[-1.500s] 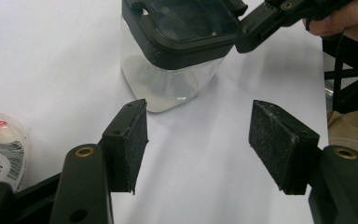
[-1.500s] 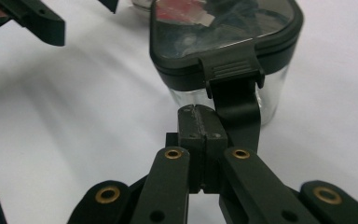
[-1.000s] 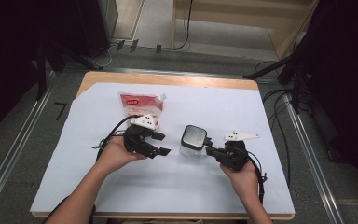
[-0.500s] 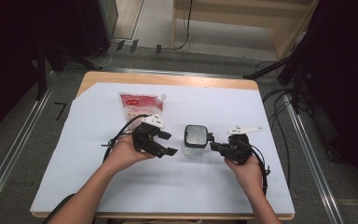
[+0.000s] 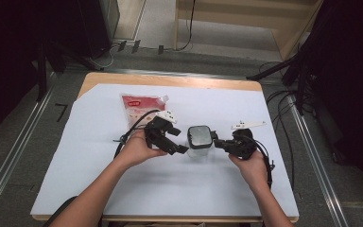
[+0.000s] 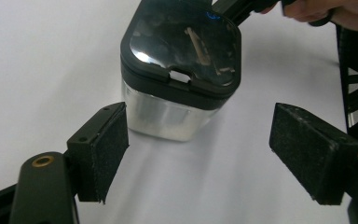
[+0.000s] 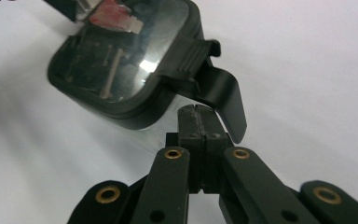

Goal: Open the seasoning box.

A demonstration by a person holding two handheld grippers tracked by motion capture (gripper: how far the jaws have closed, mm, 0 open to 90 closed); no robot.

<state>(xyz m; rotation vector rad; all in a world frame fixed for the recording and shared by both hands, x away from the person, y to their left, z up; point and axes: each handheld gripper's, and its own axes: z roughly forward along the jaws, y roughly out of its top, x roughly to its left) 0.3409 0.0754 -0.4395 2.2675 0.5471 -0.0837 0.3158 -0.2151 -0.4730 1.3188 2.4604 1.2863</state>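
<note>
Your left gripper [image 5: 178, 144] has slid toward the right edge of the bench [image 5: 94, 189], and its fingers [image 6: 103, 149] have just been opening; they now stand wide apart, with nothing between them, just short of the clear container [image 6: 170, 109]. That container sits near the bench's middle under a black lid [image 5: 200, 136]. Your right gripper [image 7: 196, 112] has its fingers closed together, beside the lid's latch [image 7: 223, 100].

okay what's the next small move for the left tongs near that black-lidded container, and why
Probably ease the left tongs, whose jaws have just been opening, forward around the container and close. It stands just ahead, untouched, while the shut right tongs sit by its latch.
</note>
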